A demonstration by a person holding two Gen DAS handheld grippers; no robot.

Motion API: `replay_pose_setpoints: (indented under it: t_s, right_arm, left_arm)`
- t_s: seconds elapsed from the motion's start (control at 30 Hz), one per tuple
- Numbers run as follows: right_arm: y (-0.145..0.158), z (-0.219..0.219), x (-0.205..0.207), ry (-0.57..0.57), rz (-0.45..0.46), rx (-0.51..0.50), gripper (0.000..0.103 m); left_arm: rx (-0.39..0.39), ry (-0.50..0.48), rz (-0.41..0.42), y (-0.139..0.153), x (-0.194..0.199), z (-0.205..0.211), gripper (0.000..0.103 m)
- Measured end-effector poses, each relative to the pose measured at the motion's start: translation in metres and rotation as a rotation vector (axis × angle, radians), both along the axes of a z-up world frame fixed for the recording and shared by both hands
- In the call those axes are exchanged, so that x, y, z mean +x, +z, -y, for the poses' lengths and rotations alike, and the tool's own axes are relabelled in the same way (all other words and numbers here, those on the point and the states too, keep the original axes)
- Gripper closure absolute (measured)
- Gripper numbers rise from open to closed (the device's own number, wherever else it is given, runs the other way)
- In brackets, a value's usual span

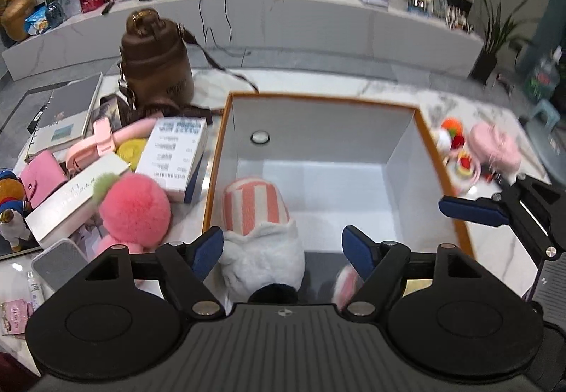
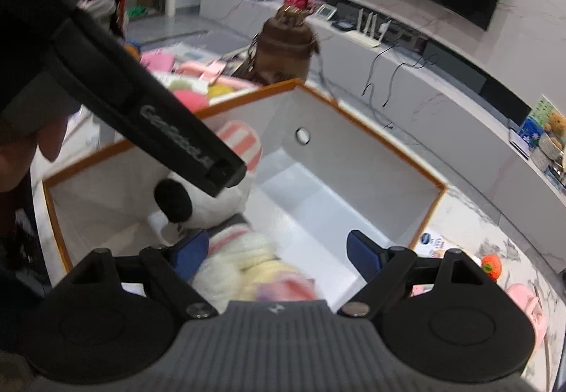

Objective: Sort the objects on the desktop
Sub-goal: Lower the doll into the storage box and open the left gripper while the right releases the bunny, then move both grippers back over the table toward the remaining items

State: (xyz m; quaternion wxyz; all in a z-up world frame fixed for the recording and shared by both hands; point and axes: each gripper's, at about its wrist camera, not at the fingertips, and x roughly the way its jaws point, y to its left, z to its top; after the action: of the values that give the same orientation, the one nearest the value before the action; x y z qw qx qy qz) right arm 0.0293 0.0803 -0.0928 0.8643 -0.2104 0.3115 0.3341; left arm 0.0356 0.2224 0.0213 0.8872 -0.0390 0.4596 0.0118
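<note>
Both plush slippers now lie inside the orange-rimmed storage box (image 1: pixel 438 158) that stands in the middle of the tabletop (image 1: pixel 488 98). The left hand-held gripper (image 1: pixel 283 247) is spread over the striped plush slipper (image 1: pixel 258 218) by the box's left wall, its pads clear of the fabric. The right hand-held gripper (image 2: pixel 279 250) is likewise spread above the second plush slipper (image 2: pixel 240 268) at the box's near end, pinching nothing.

The step in hand looks like the release. To do it well, lift each gripper straight up with the fingers wide, so no pad snags the pile and drags a slipper back over the rim. The pink pompom toy (image 1: pixel 134 211) and white carton (image 1: pixel 173 155) on the tabletop's left side still await sorting.
</note>
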Motion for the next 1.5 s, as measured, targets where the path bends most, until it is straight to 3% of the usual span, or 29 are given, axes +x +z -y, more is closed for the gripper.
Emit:
replay_pose_setpoints:
  t_s: [0.3, 0.33, 0.67, 0.87, 1.0, 1.13, 1.37, 1.5]
  right_arm:
    - [0.026, 0.032, 0.009, -0.099, 0.009, 0.155, 0.017]
    - [0.029, 0.043, -0.004, -0.111, 0.011, 0.171, 0.017]
    - [0.034, 0.103, 0.015, -0.253, -0.009, 0.275, 0.017]
    - [0.018, 0.184, 0.043, -0.479, 0.058, 0.197, 0.015]
    - [0.000, 0.238, 0.055, -0.611, -0.010, 0.118, 0.015]
    - [0.006, 0.265, 0.054, -0.633, 0.011, 0.132, 0.015]
    - [0.005, 0.307, 0.055, -0.683, 0.008, 0.159, 0.015]
    - [0.001, 0.323, 0.062, -0.725, 0.008, 0.198, 0.015]
  left_arm:
    - [-0.022, 0.008, 0.075, 0.014, -0.003, 0.005, 0.015]
    - [-0.023, 0.008, 0.081, 0.015, -0.004, 0.006, 0.015]
    - [-0.036, -0.019, 0.137, 0.027, 0.004, 0.031, 0.015]
    - [-0.060, -0.049, 0.190, 0.034, 0.016, 0.063, 0.015]
    - [-0.018, -0.097, 0.194, 0.029, 0.025, 0.095, 0.015]
    - [0.020, -0.139, 0.184, 0.024, 0.034, 0.124, 0.015]
    - [-0.003, -0.224, 0.183, 0.020, 0.038, 0.179, 0.015]
    - [-0.045, -0.205, 0.106, 0.008, 0.047, 0.208, 0.015]
